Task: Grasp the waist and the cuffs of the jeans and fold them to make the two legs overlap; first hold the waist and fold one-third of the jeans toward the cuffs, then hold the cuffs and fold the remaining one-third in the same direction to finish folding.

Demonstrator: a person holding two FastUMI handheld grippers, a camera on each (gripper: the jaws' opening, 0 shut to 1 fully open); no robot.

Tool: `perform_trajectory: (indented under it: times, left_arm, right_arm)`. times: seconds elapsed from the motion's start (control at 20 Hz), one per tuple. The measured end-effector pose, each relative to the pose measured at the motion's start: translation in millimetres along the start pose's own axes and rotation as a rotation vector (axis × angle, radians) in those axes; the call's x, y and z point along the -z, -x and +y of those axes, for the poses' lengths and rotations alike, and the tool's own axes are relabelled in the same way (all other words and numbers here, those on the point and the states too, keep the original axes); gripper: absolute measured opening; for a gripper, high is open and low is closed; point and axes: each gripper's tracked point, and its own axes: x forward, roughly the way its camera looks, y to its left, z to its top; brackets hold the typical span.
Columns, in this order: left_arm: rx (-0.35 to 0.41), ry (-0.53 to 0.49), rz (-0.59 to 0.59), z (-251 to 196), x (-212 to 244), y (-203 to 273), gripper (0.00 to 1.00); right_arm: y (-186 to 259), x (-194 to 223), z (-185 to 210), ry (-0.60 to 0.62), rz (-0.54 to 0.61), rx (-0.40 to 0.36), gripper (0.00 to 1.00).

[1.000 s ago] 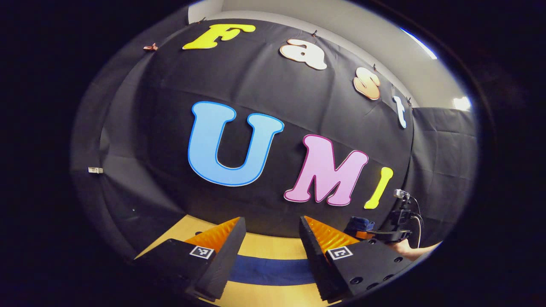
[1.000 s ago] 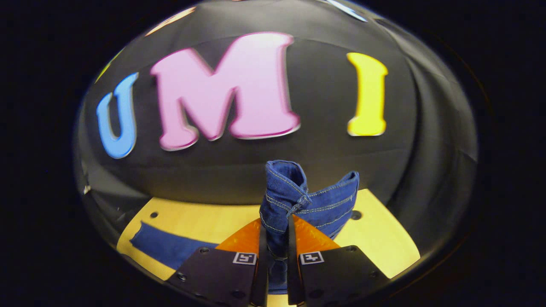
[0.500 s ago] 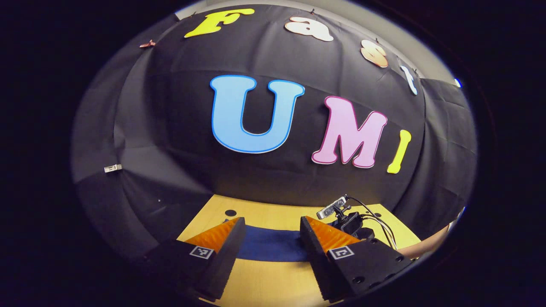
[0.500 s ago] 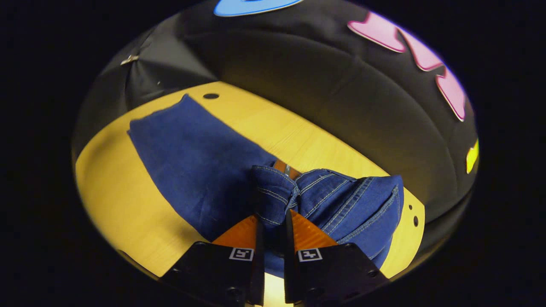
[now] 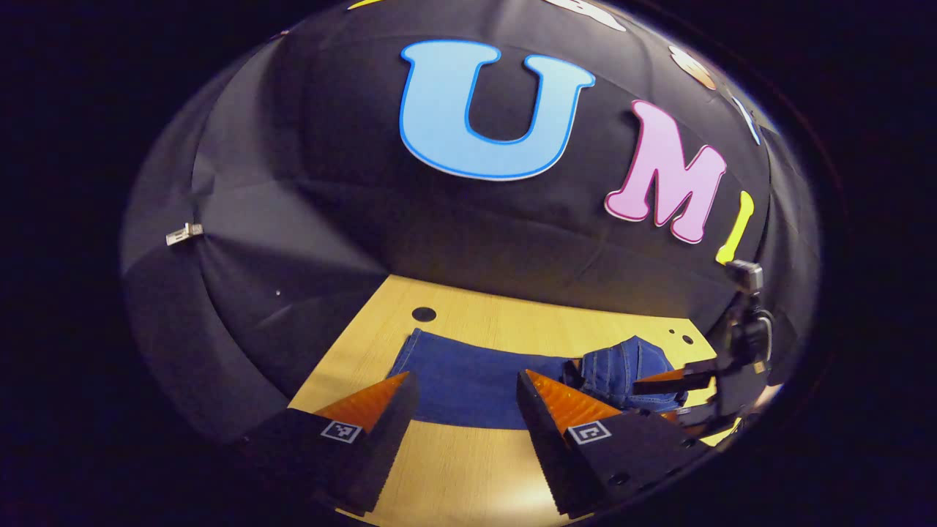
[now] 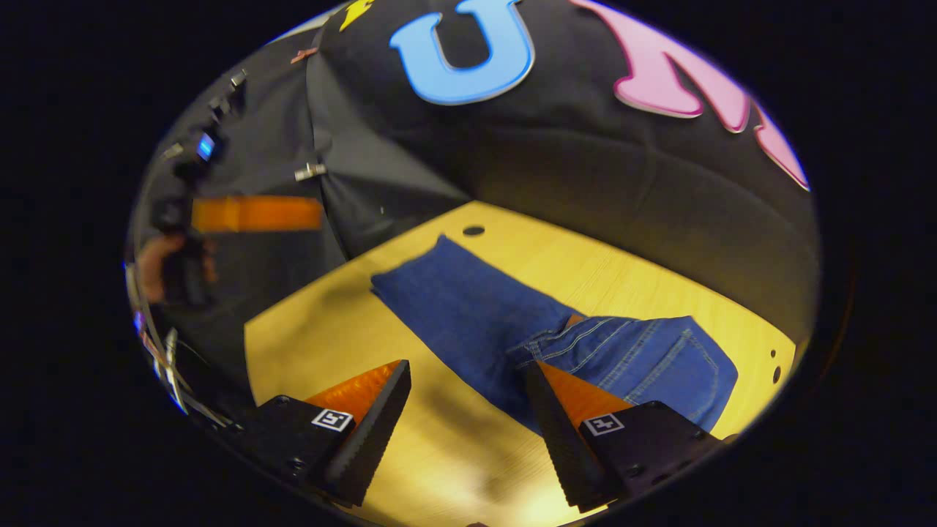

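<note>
The right gripper [image 6: 468,384] has its jaws spread wide with nothing between them, poised just above the light wooden table [image 6: 315,344]. The left gripper [image 5: 461,391] is likewise wide open and empty.

Just beyond the right gripper's fingers lie the dark blue denim jeans [image 6: 468,307], legs overlapped into one long strip on the table. The stitched waist end [image 6: 644,362] is turned over onto the strip, but it looks bunched and crooked, not flat. The likely trouble is that this loose, humped fold springs back or slides off when the cuffs are lifted, leaving the thirds uneven. A grab at the far cuff end [image 6: 410,274] might also catch only the top leg, so the two legs part.

Farther off, the table has a small round hole [image 6: 473,230] just past the cuff, clear of the cloth. Nothing else seems to block the reach, though the table's near edge is hard to judge
</note>
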Motion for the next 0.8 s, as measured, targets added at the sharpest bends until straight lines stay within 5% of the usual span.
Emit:
perform_trajectory:
  times: [0.35,0.6,0.65,0.8]
  left_arm:
    - [-0.159,-0.143,0.412,87,64,-121,0.92]
    - [-0.127,-0.218,0.686,83,111,-152,0.9]
    - [-0.104,-0.239,0.616,82,100,-165,0.92]
    - [-0.094,-0.232,0.668,76,110,-162,0.92]
  right_arm:
    - [107,15,-90,-0.136,-0.08,0.2,0.98]
    - [133,39,-128,-0.19,-0.038,0.26,0.98]
    - [135,40,-134,-0.182,-0.031,0.263,0.98]
    - [135,39,-143,-0.166,-0.02,0.27,0.98]
